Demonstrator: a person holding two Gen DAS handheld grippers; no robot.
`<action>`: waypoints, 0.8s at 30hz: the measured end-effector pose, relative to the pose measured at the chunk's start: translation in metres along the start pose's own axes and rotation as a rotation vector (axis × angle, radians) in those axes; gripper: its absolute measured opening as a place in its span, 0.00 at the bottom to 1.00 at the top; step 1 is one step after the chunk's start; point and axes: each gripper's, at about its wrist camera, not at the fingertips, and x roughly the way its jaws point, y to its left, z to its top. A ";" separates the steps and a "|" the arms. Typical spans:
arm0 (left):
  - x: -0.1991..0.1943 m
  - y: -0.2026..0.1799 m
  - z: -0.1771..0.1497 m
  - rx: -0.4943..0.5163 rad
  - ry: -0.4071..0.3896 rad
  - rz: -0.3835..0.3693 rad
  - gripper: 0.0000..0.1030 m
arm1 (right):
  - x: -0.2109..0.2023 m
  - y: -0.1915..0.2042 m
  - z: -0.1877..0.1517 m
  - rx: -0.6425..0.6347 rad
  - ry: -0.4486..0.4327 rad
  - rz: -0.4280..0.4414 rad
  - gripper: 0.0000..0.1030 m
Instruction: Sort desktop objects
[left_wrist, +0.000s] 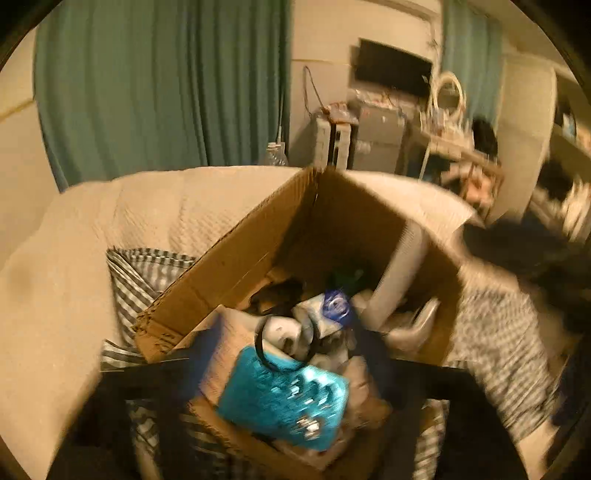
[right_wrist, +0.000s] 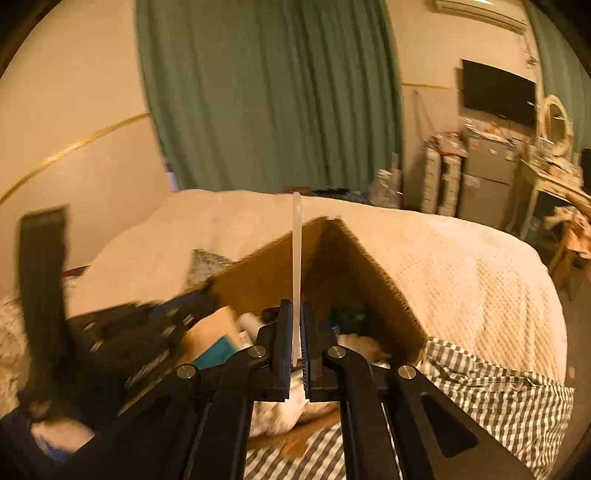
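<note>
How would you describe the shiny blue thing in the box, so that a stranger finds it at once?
On the cream bedspread stands an open cardboard box full of clutter. At its near end lies a turquoise pouch with a black loop at its top edge. It alone glitters; its neighbours look white or brown.

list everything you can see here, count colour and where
cardboard box: one, brown, open, on the bed
teal pouch: one, shiny, on top of the box's clutter
flat translucent strip: one, whitish, upright between the right gripper's pads
checked cloth: one, grey and white, under the box
bedspread: one, cream, covers the bed
curtain: teal, behind the bed
screen: one, black, on the far wall
left gripper: black, wide open over the box
right gripper: black, shut on the strip
</note>
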 end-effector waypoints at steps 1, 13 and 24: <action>-0.003 -0.002 -0.005 0.018 -0.020 0.000 0.88 | 0.006 -0.002 0.002 0.008 0.009 -0.026 0.52; -0.086 -0.007 0.010 -0.130 -0.191 -0.055 1.00 | -0.067 -0.042 -0.033 0.033 -0.059 -0.195 0.96; -0.093 -0.033 -0.050 -0.287 -0.195 0.060 1.00 | -0.098 -0.057 -0.081 0.146 -0.026 -0.342 1.00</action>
